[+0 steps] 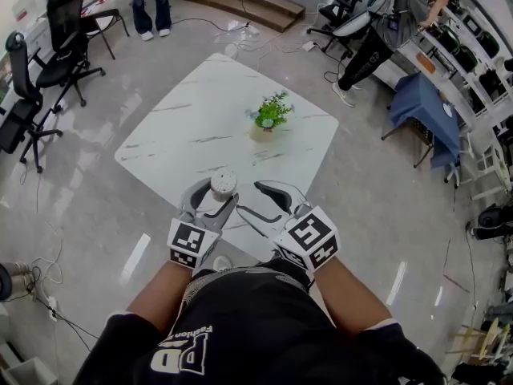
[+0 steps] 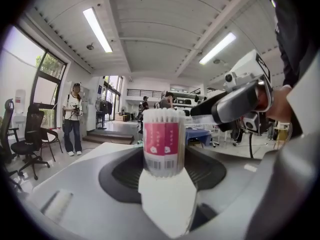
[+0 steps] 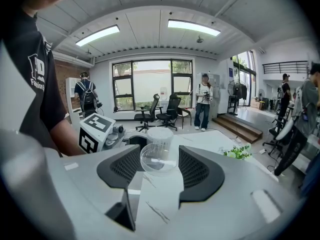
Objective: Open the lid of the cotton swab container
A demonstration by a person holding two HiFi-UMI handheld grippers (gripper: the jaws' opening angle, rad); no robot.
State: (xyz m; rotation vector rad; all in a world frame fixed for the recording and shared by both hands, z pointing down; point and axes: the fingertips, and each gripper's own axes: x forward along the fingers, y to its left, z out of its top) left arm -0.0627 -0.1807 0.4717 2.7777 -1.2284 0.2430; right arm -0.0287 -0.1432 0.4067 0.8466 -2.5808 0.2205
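The cotton swab container (image 2: 163, 141) is clamped upright in the left gripper (image 1: 215, 193), over the near edge of the marble worktop (image 1: 200, 119), swab tips bare. The right gripper (image 1: 250, 199) just beside it pinches the clear lid (image 3: 159, 159). A small potted plant (image 1: 271, 115) sits mid-worktop, well apart.

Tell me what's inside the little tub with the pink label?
White cotton swabs fill the tub; their fluffy tips show at its top. The pink label covers their stems, so how far down they go cannot be seen.
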